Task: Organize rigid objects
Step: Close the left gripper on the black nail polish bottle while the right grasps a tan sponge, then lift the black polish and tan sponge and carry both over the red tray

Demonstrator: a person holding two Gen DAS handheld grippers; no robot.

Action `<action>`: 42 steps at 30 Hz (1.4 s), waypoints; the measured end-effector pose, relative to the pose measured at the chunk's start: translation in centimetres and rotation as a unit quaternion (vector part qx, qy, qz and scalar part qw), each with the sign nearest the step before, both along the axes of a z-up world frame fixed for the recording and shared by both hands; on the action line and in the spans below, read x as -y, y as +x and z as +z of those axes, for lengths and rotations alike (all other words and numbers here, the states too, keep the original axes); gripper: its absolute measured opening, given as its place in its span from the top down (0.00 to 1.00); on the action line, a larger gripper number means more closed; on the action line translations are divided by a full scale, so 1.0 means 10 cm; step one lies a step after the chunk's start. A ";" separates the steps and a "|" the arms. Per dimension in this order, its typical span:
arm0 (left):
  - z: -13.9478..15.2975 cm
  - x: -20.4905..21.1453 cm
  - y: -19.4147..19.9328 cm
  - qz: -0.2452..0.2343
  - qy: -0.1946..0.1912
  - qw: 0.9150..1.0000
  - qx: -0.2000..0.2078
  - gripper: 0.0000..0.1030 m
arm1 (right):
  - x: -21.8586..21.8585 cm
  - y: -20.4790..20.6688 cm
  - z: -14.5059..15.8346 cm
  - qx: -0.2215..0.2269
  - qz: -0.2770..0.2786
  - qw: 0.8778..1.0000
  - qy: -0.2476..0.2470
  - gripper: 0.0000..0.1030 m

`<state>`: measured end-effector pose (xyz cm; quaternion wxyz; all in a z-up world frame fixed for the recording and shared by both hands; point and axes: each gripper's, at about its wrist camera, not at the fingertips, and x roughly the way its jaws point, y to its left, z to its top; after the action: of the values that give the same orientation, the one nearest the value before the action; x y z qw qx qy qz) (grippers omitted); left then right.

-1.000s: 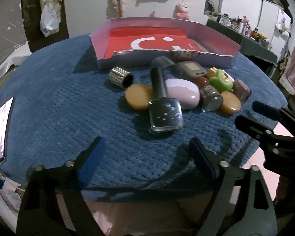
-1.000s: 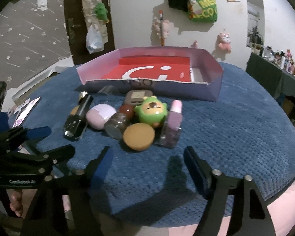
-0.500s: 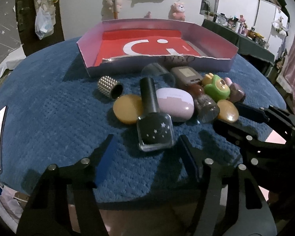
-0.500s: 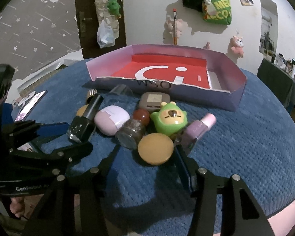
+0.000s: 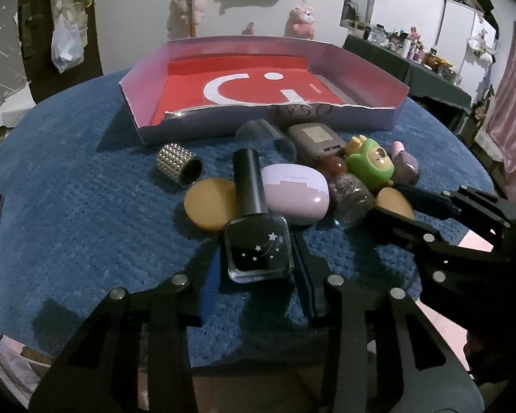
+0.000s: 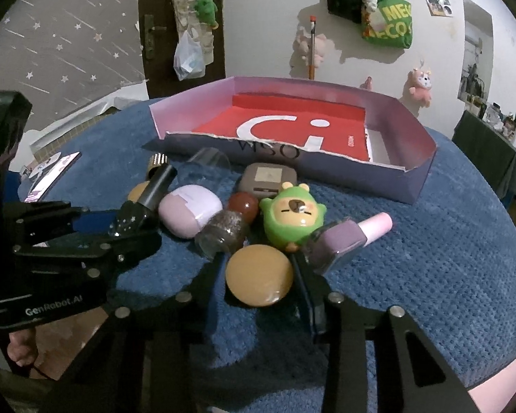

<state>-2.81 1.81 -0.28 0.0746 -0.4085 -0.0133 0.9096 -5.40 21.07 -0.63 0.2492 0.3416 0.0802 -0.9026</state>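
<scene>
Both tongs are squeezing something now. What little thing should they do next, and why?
Probably lift a little, then carry toward the tray. The left tongs are shut on the black nail polish bottle. The right tongs are closing around the orange disc, pads at its sides. The tray's red floor looks bare, and the other pieces still lie heaped on the blue cloth.

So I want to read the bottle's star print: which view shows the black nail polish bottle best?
The left wrist view: the black nail polish bottle lies central, star print facing the camera. The right wrist view shows it at the left, partly hidden by the left gripper.
</scene>
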 end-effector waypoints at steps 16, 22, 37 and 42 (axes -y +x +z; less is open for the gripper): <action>0.18 0.07 0.10 0.006 0.004 0.999 -0.041 0.66 | -0.02 0.02 0.22 -0.006 0.013 0.999 -0.031 0.61; 0.28 0.08 0.12 0.001 0.006 0.998 -0.058 0.66 | 0.01 -0.01 0.24 -0.008 0.016 0.999 -0.033 0.61; 0.52 0.14 -0.09 -0.001 0.006 0.996 -0.088 0.66 | -0.02 -0.18 0.45 -0.009 0.022 0.998 -0.054 0.61; 0.64 0.15 -0.23 -0.003 0.007 0.995 -0.102 0.66 | -0.05 -0.29 0.59 -0.019 0.020 0.998 -0.056 0.61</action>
<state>-5.12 0.30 6.11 0.0815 -0.3132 -0.0109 0.9461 -8.31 21.55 5.26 0.2848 0.3085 0.0410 -0.9067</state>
